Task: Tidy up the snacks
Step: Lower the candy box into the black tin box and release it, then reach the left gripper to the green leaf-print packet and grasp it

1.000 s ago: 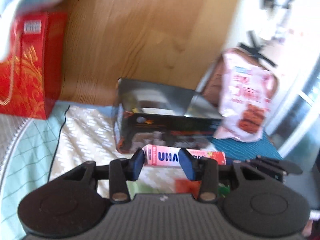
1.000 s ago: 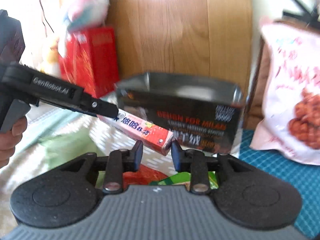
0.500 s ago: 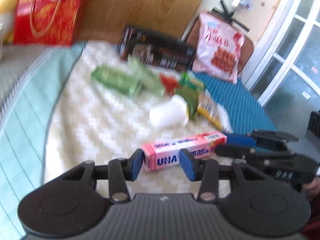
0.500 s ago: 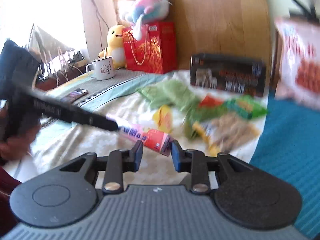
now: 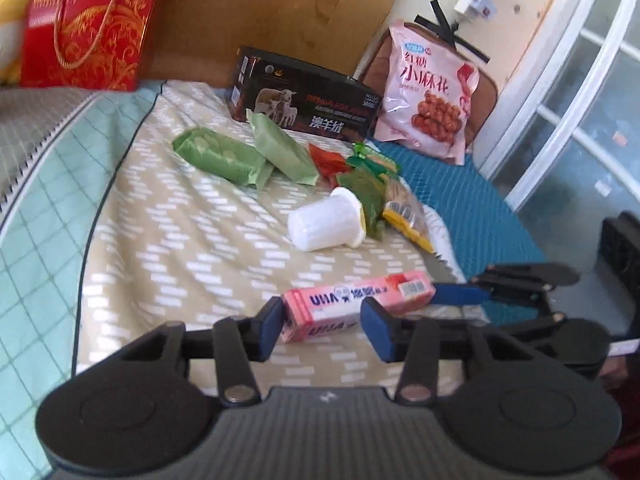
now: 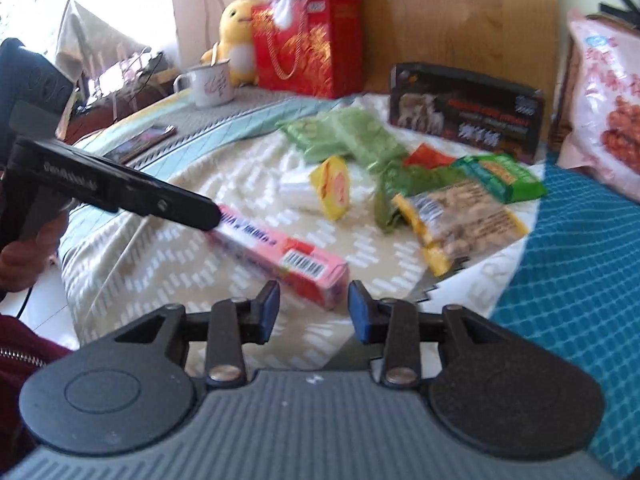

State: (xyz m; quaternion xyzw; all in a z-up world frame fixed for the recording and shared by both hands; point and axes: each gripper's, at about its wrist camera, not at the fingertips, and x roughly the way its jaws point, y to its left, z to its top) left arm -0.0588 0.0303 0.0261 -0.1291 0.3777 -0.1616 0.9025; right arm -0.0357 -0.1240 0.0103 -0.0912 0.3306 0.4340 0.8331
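A pink UHA candy box (image 5: 356, 302) hangs low over the patterned cloth (image 5: 180, 248). My left gripper (image 5: 322, 326) is shut on its left end, and the box slants out past the right pad. In the right wrist view the left gripper's finger (image 6: 176, 208) covers the far end of the candy box (image 6: 288, 256). The near end sits just ahead of my right gripper (image 6: 314, 308). Its jaws are opening, and a gap shows between each pad and the box. From the left wrist view, the right gripper's fingers (image 5: 460, 294) stand beside the barcode end.
Loose snacks lie mid-cloth: green packets (image 5: 224, 156), a white cup (image 5: 326, 226), a red packet (image 5: 328, 160) and a yellow biscuit pack (image 6: 464, 224). Behind them stand a black box (image 5: 304, 100), a pink bag (image 5: 430, 92) and a red gift bag (image 5: 84, 24). A mug (image 6: 210, 82) is at the left.
Both grippers drew back from the black box with the pink candy box and came down near the cloth's front. The right jaws have since widened off the box's end.
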